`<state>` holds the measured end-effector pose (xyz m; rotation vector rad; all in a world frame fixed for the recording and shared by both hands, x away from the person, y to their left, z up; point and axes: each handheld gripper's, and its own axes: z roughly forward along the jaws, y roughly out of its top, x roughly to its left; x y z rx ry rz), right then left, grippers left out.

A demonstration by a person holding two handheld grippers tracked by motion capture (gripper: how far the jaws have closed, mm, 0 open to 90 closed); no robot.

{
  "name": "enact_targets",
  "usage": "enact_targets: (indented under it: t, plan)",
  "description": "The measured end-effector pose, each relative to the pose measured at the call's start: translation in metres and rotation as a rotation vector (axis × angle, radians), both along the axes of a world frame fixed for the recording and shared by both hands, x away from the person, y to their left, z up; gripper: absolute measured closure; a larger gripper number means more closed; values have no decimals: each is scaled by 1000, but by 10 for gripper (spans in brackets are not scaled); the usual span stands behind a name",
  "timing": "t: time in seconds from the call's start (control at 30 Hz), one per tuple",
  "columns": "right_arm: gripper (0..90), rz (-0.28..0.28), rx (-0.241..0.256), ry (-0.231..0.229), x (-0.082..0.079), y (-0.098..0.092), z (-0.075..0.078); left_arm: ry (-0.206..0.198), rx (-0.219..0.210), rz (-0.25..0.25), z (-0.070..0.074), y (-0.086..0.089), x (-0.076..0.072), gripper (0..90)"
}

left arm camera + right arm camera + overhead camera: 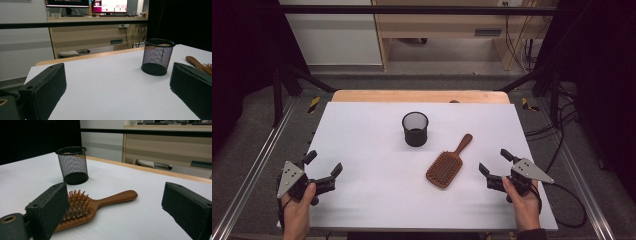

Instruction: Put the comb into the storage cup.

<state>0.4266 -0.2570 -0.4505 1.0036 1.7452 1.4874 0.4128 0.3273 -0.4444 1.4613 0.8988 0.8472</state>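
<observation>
A wooden paddle hairbrush [447, 164] lies bristles up right of the table's centre, its handle pointing away toward the far right. A black mesh cup [415, 128] stands upright behind it, near the middle. My right gripper [495, 163] rests open on the table just right of the brush head, nothing between its jaws; in the right gripper view the hairbrush [87, 207] lies close ahead by the left jaw, with the mesh cup [73, 165] beyond. My left gripper [323, 164] sits open at the near left, empty. The left gripper view has the mesh cup [157, 56] ahead and the hairbrush [200, 65] at the right edge.
A white sheet [372, 170] covers the table, with a wooden strip [419, 96] along the far edge. Metal rails [252, 165] run along both sides. Cables [562, 120] lie on the floor to the right. A desk with monitors [87, 5] stands beyond the table.
</observation>
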Motion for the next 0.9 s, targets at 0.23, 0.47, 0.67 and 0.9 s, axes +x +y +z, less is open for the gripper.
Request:
enact_targets:
  t: [0.23, 0.47, 0.67, 0.9]
  plan:
    - [58, -23, -19, 46, -2, 5, 0, 0, 6, -9, 1, -2, 0, 11]
    - [64, -91, -56, 123, 9, 10, 8, -4, 4, -9, 2, -1, -1, 10]
    - [96, -89, -178, 210, 39, 23, 15, -5, 1, -10, 3, 1, -1, 10]
    - [100, -71, -208, 267, 66, 31, 19, -3, -9, -4, 3, 3, -1, 11]
